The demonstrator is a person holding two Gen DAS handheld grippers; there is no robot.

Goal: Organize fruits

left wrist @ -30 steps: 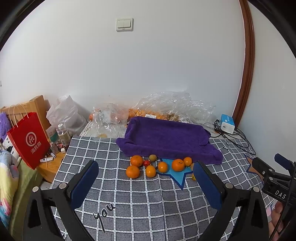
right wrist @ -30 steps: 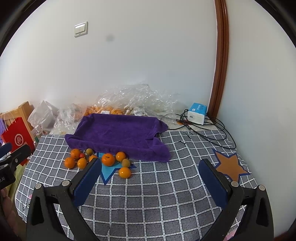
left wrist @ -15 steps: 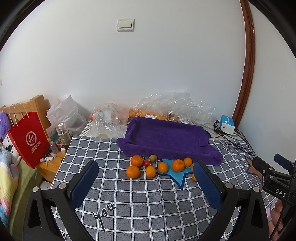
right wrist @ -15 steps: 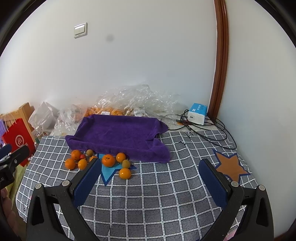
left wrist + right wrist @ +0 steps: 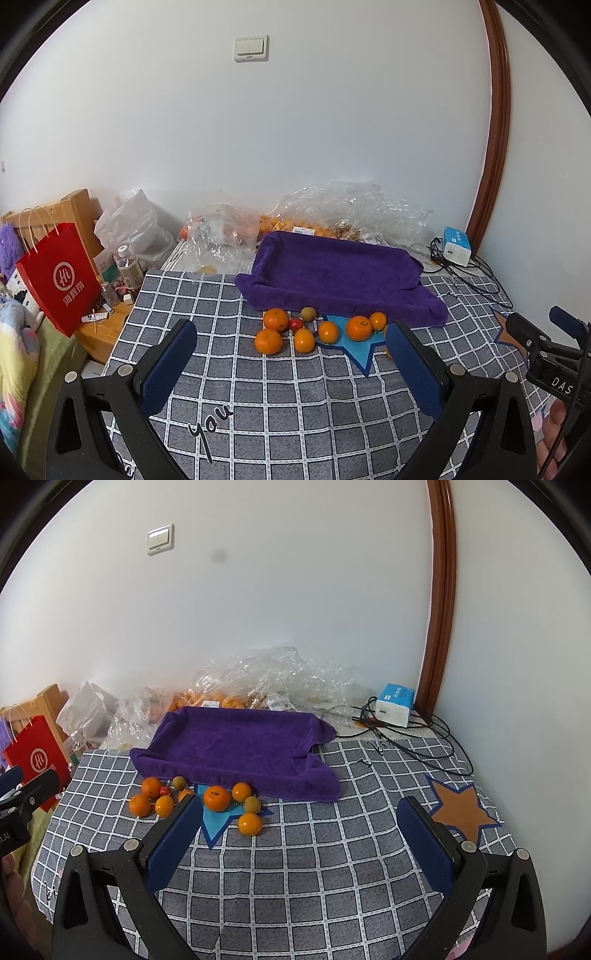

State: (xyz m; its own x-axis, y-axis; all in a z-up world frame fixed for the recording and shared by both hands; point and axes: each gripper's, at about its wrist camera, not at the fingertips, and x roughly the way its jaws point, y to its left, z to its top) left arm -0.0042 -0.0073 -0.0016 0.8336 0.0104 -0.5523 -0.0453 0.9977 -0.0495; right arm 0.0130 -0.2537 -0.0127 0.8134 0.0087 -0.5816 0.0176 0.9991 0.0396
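Observation:
Several oranges [image 5: 268,341] [image 5: 216,798], small green fruits [image 5: 307,314] [image 5: 252,804] and a small red fruit [image 5: 295,324] lie on the checked cloth in front of a purple towel-lined tray [image 5: 332,273] [image 5: 236,746]. Some rest on a blue star patch [image 5: 360,352] [image 5: 216,821]. My left gripper [image 5: 291,354] is open and empty, hovering short of the fruits. My right gripper [image 5: 301,830] is open and empty, to the right of the fruits.
Clear plastic bags with more oranges [image 5: 347,214] lie behind the tray. A red paper bag [image 5: 59,277] and a bottle [image 5: 127,267] stand at the left. A blue-white box with cables [image 5: 395,705] sits at the back right. An orange star patch [image 5: 460,810] is on the right.
Both grippers have risen or tilted slightly, so the fruits and tray sit a little lower in both views. Nothing was grasped or moved.

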